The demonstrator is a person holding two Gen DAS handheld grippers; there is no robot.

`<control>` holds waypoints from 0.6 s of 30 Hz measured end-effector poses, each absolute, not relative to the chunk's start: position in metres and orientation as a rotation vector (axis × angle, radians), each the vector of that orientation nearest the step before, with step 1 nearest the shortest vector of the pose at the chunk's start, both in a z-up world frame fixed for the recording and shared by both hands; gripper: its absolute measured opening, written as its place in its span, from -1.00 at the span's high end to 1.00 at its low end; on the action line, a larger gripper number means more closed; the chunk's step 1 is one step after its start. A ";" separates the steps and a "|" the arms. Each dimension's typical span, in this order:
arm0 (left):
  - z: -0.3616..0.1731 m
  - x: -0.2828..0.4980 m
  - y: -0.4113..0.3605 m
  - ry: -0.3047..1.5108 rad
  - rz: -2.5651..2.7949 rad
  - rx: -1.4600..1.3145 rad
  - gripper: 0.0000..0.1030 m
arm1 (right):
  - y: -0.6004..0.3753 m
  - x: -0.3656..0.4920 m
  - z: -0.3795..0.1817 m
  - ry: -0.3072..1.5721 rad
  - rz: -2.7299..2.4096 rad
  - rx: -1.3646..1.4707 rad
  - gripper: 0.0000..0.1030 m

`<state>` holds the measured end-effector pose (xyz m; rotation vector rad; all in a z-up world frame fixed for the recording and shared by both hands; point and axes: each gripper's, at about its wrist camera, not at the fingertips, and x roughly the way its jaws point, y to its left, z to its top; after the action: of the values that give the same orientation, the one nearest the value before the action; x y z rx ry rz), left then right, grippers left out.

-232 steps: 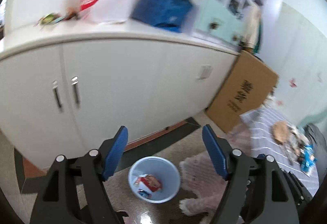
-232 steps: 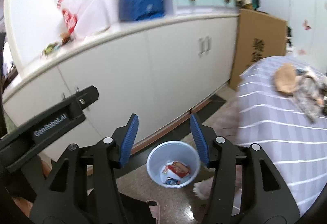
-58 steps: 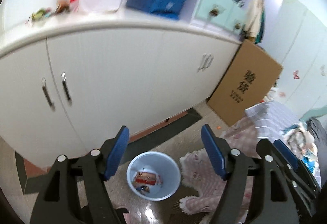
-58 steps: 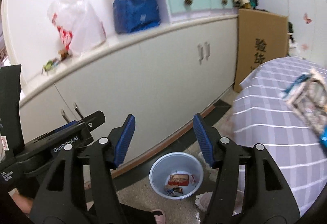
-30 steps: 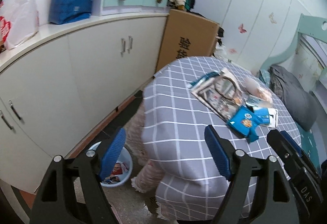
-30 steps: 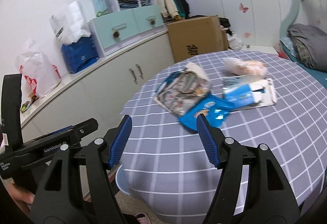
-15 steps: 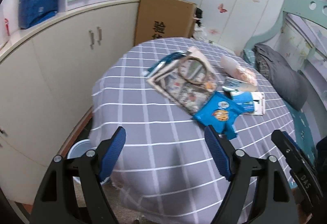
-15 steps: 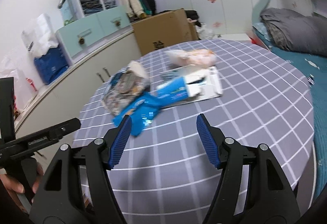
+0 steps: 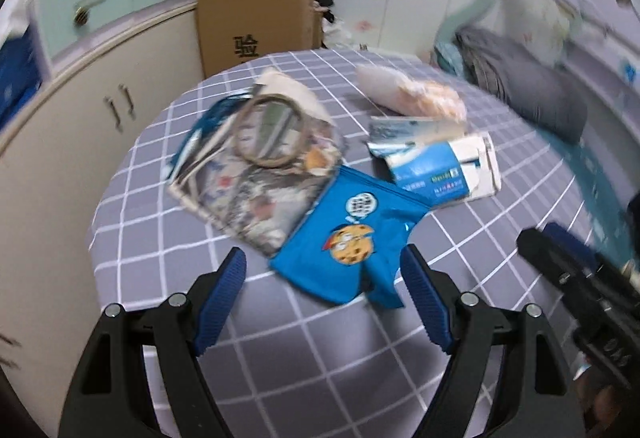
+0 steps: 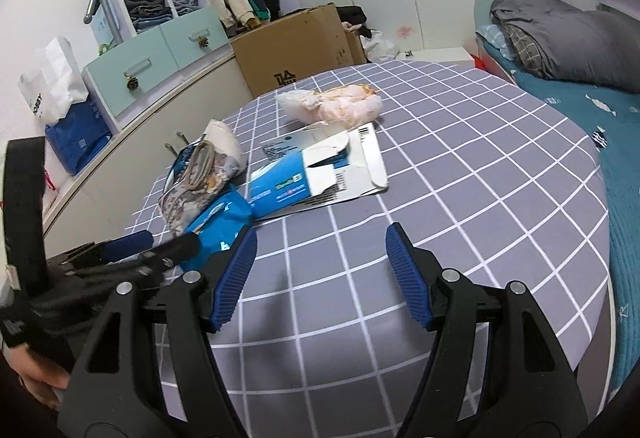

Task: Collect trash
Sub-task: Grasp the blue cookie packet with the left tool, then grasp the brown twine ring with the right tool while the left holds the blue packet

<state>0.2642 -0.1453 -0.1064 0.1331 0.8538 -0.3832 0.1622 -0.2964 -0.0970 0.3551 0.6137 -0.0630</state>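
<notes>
My left tool [image 9: 322, 280] stands spread and holds nothing; my right tool [image 10: 320, 266] is spread and empty too. One moment ago both of them looked at the white cupboards and at the blue bin on the floor, which already holds some wrappers. Now they have swung over the counter [image 10: 480, 198] with the grey checked cloth, and the bin is out of both views. I judge from this that one drop is finished and a new pick begins.

In the left view the blue cookie bag [image 9: 352, 242] lies just ahead of the fingers, at 12 o'clock, flat on the cloth and not yet between the pads. It is the nearest trash, so I think my left tool should take it first. In the right view there is only bare cloth between the fingers, and my left tool shows low at 9 o'clock, beside the same bag.

Farther, at 11 o'clock in the left view, is the patterned pouch [image 9: 256, 174] with a ring on top, touching the bag. At 1 o'clock lies the torn blue and white box [image 9: 440, 170], opened flat. Behind it, farthest, the crumpled plastic bag [image 9: 412, 90] with something orange inside.

So four pieces are on the counter, and none is gripped.
</notes>
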 end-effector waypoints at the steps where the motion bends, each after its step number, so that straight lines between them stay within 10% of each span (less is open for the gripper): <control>1: -0.107 0.266 -0.150 0.855 -0.393 0.144 -0.49 | -0.299 0.163 -0.097 0.615 -0.063 0.356 -0.30; 6: -0.115 0.274 -0.163 0.885 -0.414 0.180 0.17 | -0.308 0.165 -0.098 0.618 -0.063 0.379 -0.31; 8: -0.114 0.277 -0.161 0.895 -0.423 0.145 0.78 | -0.309 0.165 -0.098 0.619 -0.058 0.383 -0.31; 18: -0.087 0.258 -0.099 0.837 -0.553 -0.207 0.97 | -0.292 0.167 -0.083 0.593 0.001 0.391 -0.31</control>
<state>0.2583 -0.0993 -0.0869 -0.2072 0.8367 -0.5527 0.1675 -0.2920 -0.0832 0.3912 0.5930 0.0007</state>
